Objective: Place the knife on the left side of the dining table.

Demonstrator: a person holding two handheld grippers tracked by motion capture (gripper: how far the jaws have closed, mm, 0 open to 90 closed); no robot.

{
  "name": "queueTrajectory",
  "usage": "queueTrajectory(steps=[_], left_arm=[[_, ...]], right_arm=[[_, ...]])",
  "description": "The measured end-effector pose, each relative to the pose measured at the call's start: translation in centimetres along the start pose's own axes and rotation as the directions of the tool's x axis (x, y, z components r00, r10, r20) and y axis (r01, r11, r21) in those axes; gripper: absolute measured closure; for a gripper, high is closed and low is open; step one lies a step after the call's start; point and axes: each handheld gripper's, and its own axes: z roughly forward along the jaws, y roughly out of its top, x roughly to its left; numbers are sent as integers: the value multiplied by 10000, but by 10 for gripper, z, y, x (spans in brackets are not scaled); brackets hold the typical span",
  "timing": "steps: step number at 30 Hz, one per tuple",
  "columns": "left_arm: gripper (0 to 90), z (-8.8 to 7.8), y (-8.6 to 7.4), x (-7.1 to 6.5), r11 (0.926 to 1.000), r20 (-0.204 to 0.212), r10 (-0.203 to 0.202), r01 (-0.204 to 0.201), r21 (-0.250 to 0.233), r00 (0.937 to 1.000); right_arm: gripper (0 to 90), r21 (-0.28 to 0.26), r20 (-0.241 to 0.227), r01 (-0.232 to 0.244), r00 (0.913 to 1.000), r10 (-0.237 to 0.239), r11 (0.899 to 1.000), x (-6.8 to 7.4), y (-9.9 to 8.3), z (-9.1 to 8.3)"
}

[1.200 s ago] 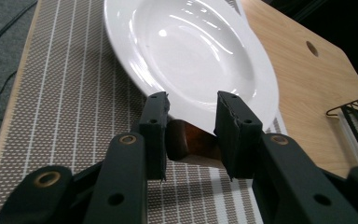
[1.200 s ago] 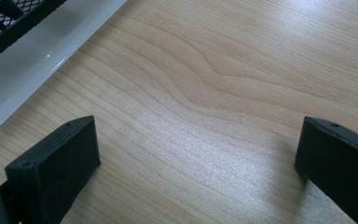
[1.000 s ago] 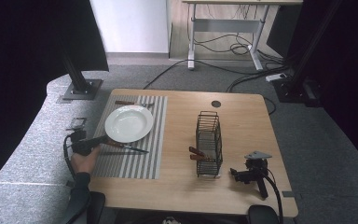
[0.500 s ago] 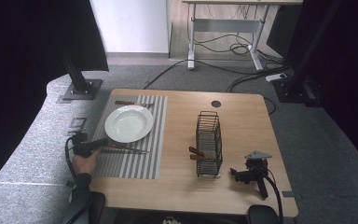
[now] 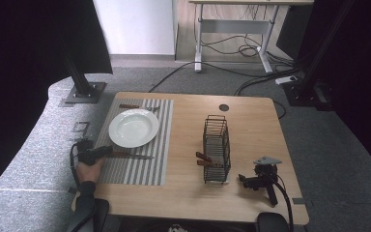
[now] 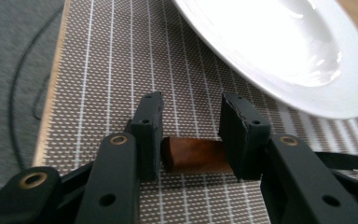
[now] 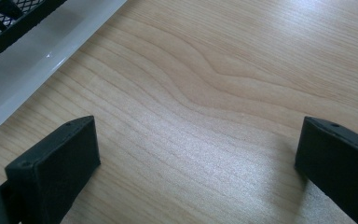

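Observation:
A knife [image 5: 131, 155] with a brown wooden handle [image 6: 193, 156] lies on the striped placemat [image 5: 140, 166], just in front of the white plate [image 5: 133, 127]. My left gripper [image 5: 105, 151] is low over the mat's left edge. Its jaws have just been opening. In the left gripper view [image 6: 193, 105] the handle rests on the mat between the pads, with a thin gap at its left end, so the pads do not press it. My right gripper [image 5: 245, 180] rests on the bare wood right of the wire rack [image 5: 216, 145], jaws wide open [image 7: 196, 123] with nothing between them.
The black wire rack holds wooden-handled cutlery [image 5: 204, 158] and stands on a pale tray [image 7: 37, 51]. Another wooden-handled piece [image 5: 130, 106] lies behind the plate [image 6: 284, 46] on the mat [image 6: 107, 70]. Grey carpet surrounds the table; a round cable hole [image 5: 223, 107] sits at the back.
My left hand has sunk a little, bringing the knife down flat onto the placemat. The right gripper has not moved.

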Motion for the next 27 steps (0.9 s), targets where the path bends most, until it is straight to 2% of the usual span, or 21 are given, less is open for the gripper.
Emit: queueTrajectory(steps=[2, 7, 11, 12, 14, 15, 16, 18, 21, 25, 27], left_arm=[[566, 1, -1, -1, 9998, -19, 192, -192, -46, 9998], [510, -1, -1, -1, 9992, -54, 343, -344, -201, 9994], [382, -6, 0, 0, 9979, -214, 517, -525, -391, 9984], [353, -11, 0, -1, 9957, -329, 770, -785, -490, 9965], [271, -15, 0, -2, 9931, -494, 1034, -1059, -497, 9934], [245, -15, 0, -2, 9931, -494, 1034, -1059, -497, 9934], [245, -18, -1, -3, 9913, -525, 1204, -1229, -469, 9913], [166, -24, -4, -8, 9855, -690, 1609, -1641, -435, 9846], [134, -30, -9, -14, 9743, -764, 2197, -2227, -340, 9726], [46, -35, -16, -22, 9651, -776, 2591, -2612, -176, 9627], [18, -35, -21, -26, 9574, -854, 2878, -2888, 4, 9539]], right_arm=[[0, 0, 0, -1, 10000, 1, 10000, 0, 0, 0], [0, 2, -1, -5, 10000, 5, 10000, 0, 0, 0], [0, 1, 0, -3, 10000, 3, 10000, 0, 0, 0], [0, 1, 0, -3, 10000, 3, 10000, 0, 0, 0], [0, 1, 0, 1, 10000, -1, 10000, 0, 0, 0], [0, 1, 0, 1, 10000, -1, 10000, 0, 0, 0], [0, 0, 1, 0, 10000, 0, 10000, 0, 0, 0], [0, 1, 1, 1, 10000, -1, 10000, 0, 0, 0], [0, 0, 2, 0, 10000, 0, 10000, 0, 0, 0], [0, -3, 1, 0, 10000, 0, 10000, 0, 0, 0], [0, 0, 0, 1, 10000, -1, 10000, 0, 0, 0]])
